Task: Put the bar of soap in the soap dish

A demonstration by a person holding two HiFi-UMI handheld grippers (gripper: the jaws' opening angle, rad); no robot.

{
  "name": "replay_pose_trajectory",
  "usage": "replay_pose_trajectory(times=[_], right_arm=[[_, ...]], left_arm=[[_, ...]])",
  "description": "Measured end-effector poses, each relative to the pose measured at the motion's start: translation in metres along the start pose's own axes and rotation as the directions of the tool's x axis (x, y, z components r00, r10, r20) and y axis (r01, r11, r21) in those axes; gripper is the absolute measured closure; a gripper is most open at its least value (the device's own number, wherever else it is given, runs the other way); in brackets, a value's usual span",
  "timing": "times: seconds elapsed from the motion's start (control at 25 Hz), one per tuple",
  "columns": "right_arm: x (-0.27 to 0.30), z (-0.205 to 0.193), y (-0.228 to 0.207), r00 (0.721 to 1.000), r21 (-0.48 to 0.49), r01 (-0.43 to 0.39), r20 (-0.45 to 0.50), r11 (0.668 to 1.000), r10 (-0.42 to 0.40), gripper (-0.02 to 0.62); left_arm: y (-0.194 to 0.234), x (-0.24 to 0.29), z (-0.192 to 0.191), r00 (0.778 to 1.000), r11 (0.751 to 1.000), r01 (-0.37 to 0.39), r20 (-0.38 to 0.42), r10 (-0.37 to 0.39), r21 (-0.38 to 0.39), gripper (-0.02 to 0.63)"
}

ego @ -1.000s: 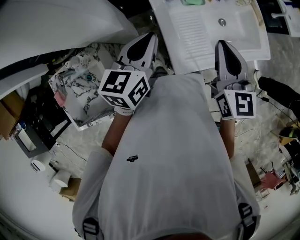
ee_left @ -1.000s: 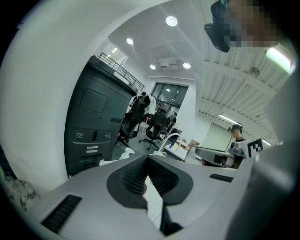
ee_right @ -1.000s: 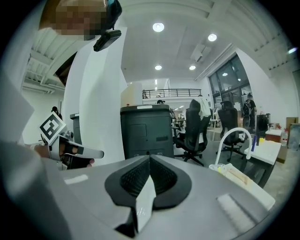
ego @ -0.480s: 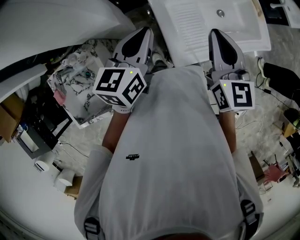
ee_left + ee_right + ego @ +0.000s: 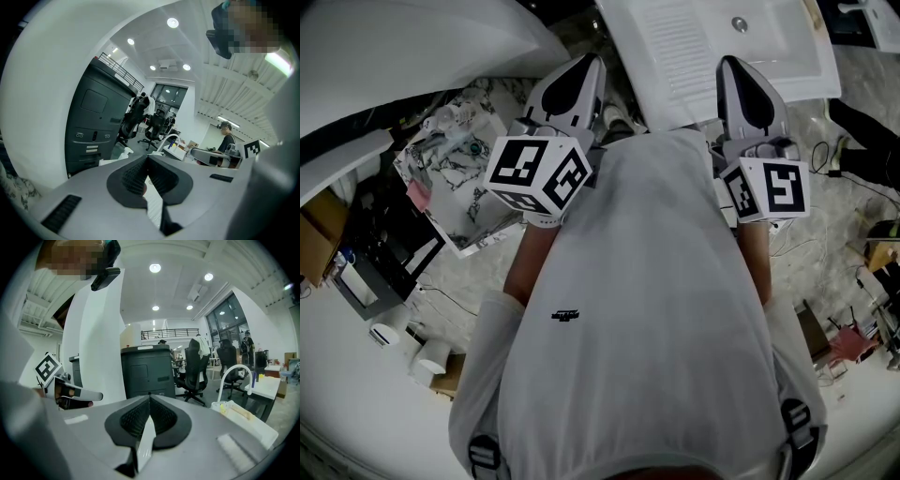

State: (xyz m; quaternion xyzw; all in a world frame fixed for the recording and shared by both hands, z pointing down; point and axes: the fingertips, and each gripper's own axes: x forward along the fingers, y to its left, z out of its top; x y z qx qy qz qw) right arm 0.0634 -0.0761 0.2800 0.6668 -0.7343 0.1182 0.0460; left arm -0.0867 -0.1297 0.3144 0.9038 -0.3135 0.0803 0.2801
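The bar of soap cannot be picked out in any view, nor can the soap dish. A yellowish smudge on the white sink (image 5: pixel 243 417), at the right edge of the right gripper view, is too small to name. Neither gripper carries the soap. The left gripper (image 5: pixel 147 158) has its ribbed black pads pressed together at the tips with nothing between them. The right gripper (image 5: pixel 149 397) is clenched the same way — only a sliver of white shows through the gap lower down.

Only the head view shows the layout. The two grey grippers sit side by side in front of the person's white shirt (image 5: pixel 647 309), both pointing toward the sink. The sink has a ridged draining board (image 5: pixel 680 42) and a round metal drain (image 5: pixel 739 24). Each gripper bears a marker cube (image 5: pixel 539 173) printed with black-and-white squares. A small black logo (image 5: pixel 565 317) on the shirt is unreadable. A marble-patterned box (image 5: pixel 455 192) lies to the left.

The gripper views alone show the room beyond — a dark boxy cabinet (image 5: pixel 145 371), swivel office chairs (image 5: pixel 194 366), round ceiling lights (image 5: pixel 155 268) and a curved white faucet (image 5: pixel 232 373).
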Motion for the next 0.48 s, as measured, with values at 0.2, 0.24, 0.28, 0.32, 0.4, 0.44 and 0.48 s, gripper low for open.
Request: replay_pose_trajectory(times=[0.2,0.24,0.28,0.32,0.4,0.44,0.48], right_arm=[[-0.0001,-0.0007,0.0049,1.0,-0.006,-0.004,0.0,1.0,0.004,0.583],[-0.0006,-0.0005,0.0049,1.0,-0.006,-0.004,0.0,1.0,0.004,0.583],[-0.0011,-0.0005,0.0047,1.0,-0.005,-0.004,-0.001,1.0,0.004,0.583],[-0.0014,-0.0009,0.0045,1.0,-0.005,-0.003,-0.002,1.0,0.003,0.583],[-0.0015,-0.0019,0.0044,1.0,-0.006,-0.004,-0.004,1.0,0.004,0.584],[-0.0015,-0.0024,0.0046,1.0,-0.007,-0.004,-0.004,1.0,0.004,0.584],[-0.0014,-0.0029,0.0047,1.0,-0.008,-0.005,-0.005,1.0,0.005,0.584]], left_arm=[[0.002,-0.0045,-0.0005,1.0,1.0,0.001,0.002,-0.001,0.002,0.597],[0.0014,-0.0049,-0.0005,1.0,1.0,0.002,0.002,-0.002,0.003,0.597],[0.0007,-0.0051,-0.0005,1.0,1.0,0.002,0.001,-0.002,0.004,0.597],[0.0002,-0.0052,-0.0006,1.0,1.0,0.002,0.002,-0.002,0.005,0.597],[-0.0001,-0.0053,-0.0009,1.0,1.0,0.001,0.002,-0.001,0.006,0.597],[-0.0001,-0.0055,-0.0011,1.0,1.0,0.001,0.002,-0.001,0.006,0.597],[0.0,-0.0057,-0.0013,1.0,1.0,0.0,0.003,0.0,0.006,0.597]])
